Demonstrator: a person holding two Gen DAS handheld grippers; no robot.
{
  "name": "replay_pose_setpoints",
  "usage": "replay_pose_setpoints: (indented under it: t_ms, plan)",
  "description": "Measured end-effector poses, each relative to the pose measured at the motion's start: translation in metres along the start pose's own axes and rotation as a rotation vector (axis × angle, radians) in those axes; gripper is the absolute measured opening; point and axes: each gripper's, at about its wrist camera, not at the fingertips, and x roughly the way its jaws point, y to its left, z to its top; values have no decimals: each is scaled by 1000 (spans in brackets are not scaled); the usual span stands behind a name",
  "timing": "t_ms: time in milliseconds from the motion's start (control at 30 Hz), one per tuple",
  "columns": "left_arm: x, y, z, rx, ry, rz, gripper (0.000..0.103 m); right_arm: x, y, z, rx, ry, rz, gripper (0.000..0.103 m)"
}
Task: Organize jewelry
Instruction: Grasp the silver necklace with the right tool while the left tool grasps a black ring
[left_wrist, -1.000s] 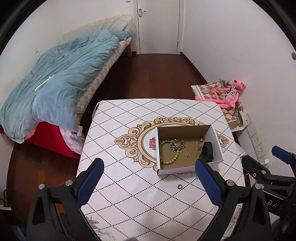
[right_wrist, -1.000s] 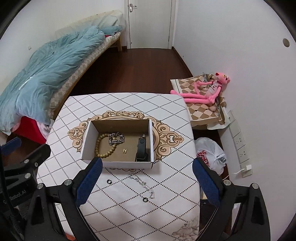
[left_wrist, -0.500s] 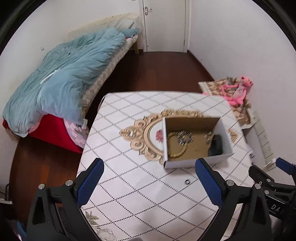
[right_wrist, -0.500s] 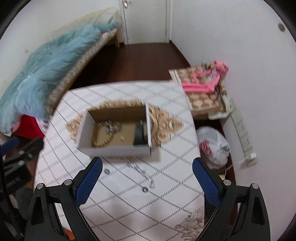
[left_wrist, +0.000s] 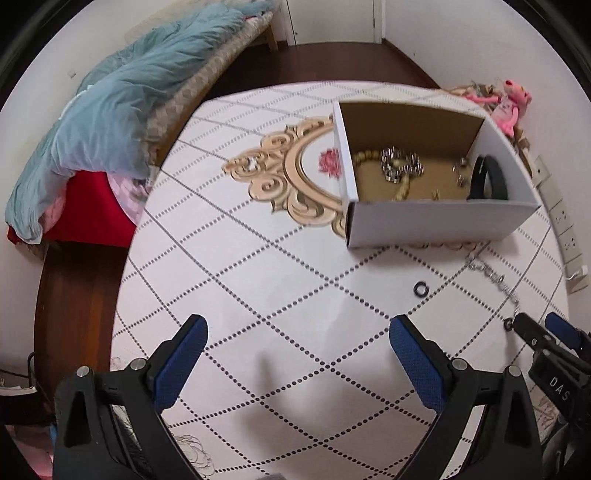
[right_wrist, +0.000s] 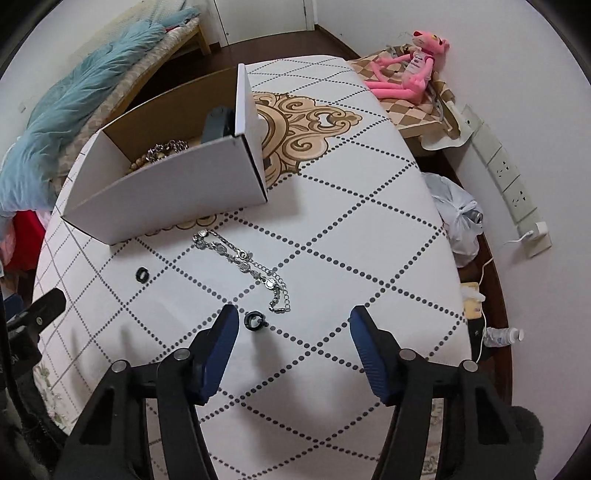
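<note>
White cardboard is filling the upper right of my left wrist view: the box is sitting on the patterned tablecloth, open at the top. Inside it I am seeing a beaded bracelet, a silver chain bracelet lying across the beads, and a black band standing against the right wall. My left gripper is hovering over bare cloth with its blue pads spread wide and nothing between them. Just in front of the box a small black ring is lying on the cloth, and to its right a silver chain is trailing toward a second black ring, which is lying just beside the tip of my right gripper.

Switching to the right wrist view, I am looking down on the same silver chain, which is stretching diagonally from near the front wall of the box toward my right gripper. Its pads are standing wide apart and holding nothing. The second black ring is lying just beside the left pad, near the chain's lower end. The first small black ring is lying farther left. A pink plush toy is sitting beyond the table by the wall.
</note>
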Motion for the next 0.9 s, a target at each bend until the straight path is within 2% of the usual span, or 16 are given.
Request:
replay_pose_setpoints:
  t_ms: [100, 200, 300, 333, 367, 400, 433, 567, 800, 833, 867, 900]
  plan:
    - [7, -3, -1, 3, 12, 3, 100, 3, 1, 0, 10, -22, -4, 58]
    - [13, -6, -1, 2, 25, -4, 100, 10, 0, 0, 14, -20, -3, 57]
    - [19, -10, 0, 4, 39, -10, 100, 12, 5, 2, -20, -44, -36, 52]
    - [21, -12, 0, 6, 43, -13, 100, 12, 6, 3, -26, -51, -38, 42]
    - [24, -12, 1, 7, 44, -15, 100, 12, 8, 4, -35, -58, -37, 28]
    - [26, -13, 2, 9, 46, -18, 100, 12, 10, 5, -50, -60, -57, 22]
    - [27, -14, 3, 10, 47, -20, 100, 13, 12, 6, -66, -64, -63, 8]
    - [30, -23, 8, 24, 40, -44, 100, 13, 7, 9, -68, -62, -41, 8]
    - [37, -50, 14, 74, 36, -132, 100, 3, -16, 7, 7, -83, -43, 8]
    - [38, -54, 14, 83, 33, -140, 97, 3, -17, 7, 8, -82, -47, 8]
    - [38, -58, 14, 91, 30, -145, 85, 3, -19, 8, 9, -81, -49, 8]
    - [40, -64, 14, 105, 33, -149, 79, 4, -19, 8, 8, -79, -52, 8]
